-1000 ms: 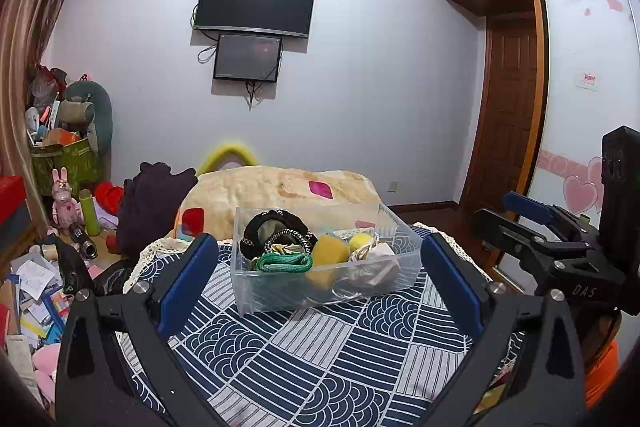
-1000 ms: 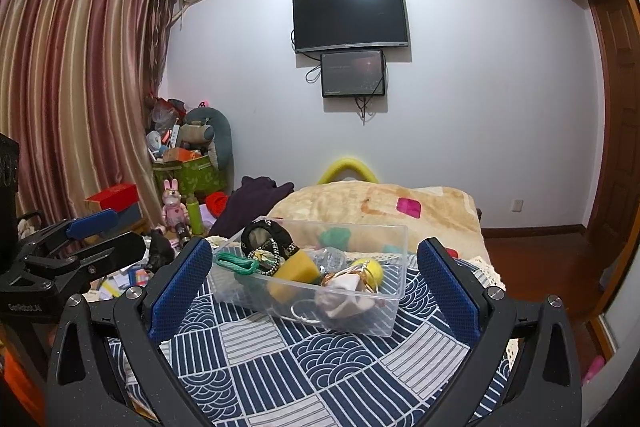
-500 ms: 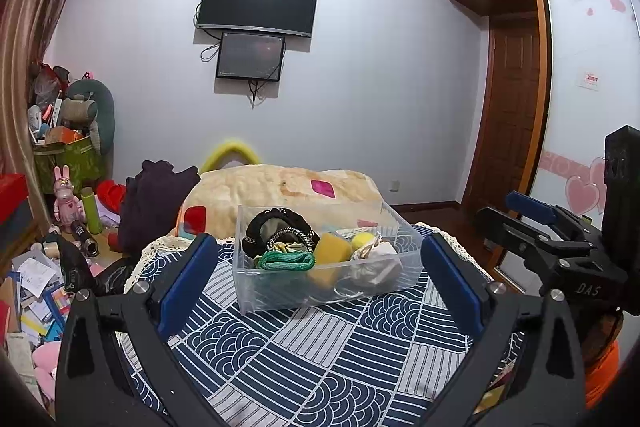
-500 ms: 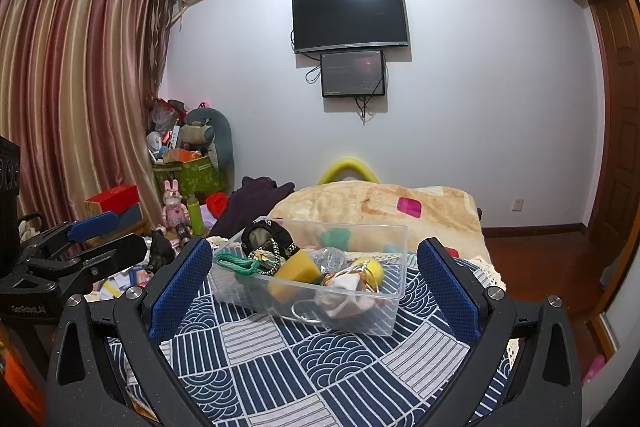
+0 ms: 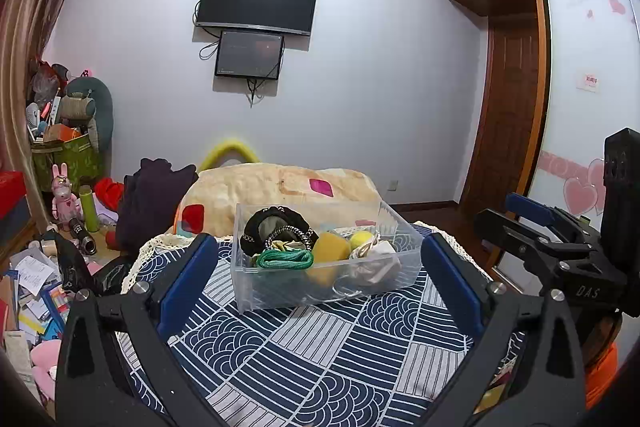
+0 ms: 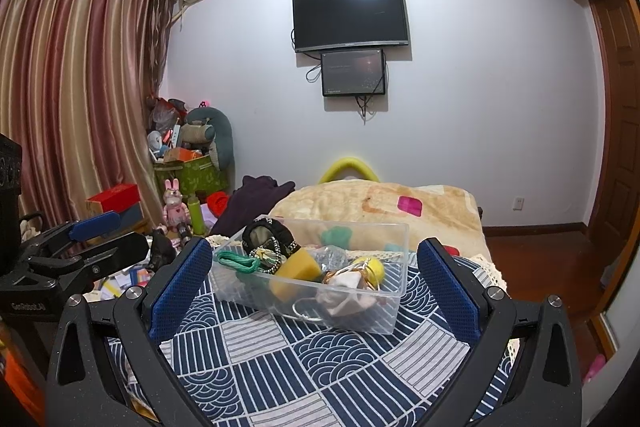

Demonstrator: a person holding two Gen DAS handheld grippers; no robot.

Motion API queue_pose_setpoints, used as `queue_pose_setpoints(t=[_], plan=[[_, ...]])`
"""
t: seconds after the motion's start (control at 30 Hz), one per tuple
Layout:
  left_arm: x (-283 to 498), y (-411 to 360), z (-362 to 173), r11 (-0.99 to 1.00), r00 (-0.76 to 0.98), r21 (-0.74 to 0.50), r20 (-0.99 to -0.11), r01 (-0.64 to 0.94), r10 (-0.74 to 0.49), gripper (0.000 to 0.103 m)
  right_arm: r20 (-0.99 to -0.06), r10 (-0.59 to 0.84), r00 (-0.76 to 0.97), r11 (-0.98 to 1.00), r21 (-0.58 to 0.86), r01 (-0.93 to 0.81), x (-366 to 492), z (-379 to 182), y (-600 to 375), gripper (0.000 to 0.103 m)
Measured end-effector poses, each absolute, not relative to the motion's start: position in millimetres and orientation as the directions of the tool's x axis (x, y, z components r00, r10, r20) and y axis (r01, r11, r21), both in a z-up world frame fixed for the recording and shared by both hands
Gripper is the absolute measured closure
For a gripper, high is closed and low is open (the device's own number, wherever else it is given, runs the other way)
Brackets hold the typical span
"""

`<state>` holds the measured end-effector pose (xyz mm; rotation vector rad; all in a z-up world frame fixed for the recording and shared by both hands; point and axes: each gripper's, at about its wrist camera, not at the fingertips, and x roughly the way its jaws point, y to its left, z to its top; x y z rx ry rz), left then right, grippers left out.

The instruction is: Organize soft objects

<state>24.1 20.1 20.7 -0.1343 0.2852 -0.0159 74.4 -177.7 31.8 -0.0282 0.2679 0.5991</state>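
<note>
One clear rectangular plastic bin (image 5: 326,259) sits on a table covered by a navy-and-white patchwork cloth printed with wave and stripe motifs (image 5: 304,355). Inside it lie one coiled green rope (image 5: 285,259), one black fabric cap with a beaded trim (image 5: 276,227), one yellow foam sponge wedge (image 5: 330,247), one yellow ball (image 5: 361,237) and one crumpled beige cloth pouch (image 5: 374,263). The left gripper (image 5: 320,273) and right gripper (image 6: 314,277) both hover spread wide before the bin, blue-padded fingers gripping nothing
</note>
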Motion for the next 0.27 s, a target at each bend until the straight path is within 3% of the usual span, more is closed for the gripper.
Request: queue_pose_setpoints(t=[0.27], plan=[[25.6,19.1,19.4,0.991,0.958,-0.135,-0.283,0.001,-0.039,0.0,-0.267,0.554,0.789,0.826,0.055,-0.561,74.8,28.1,-176.3,0.001]])
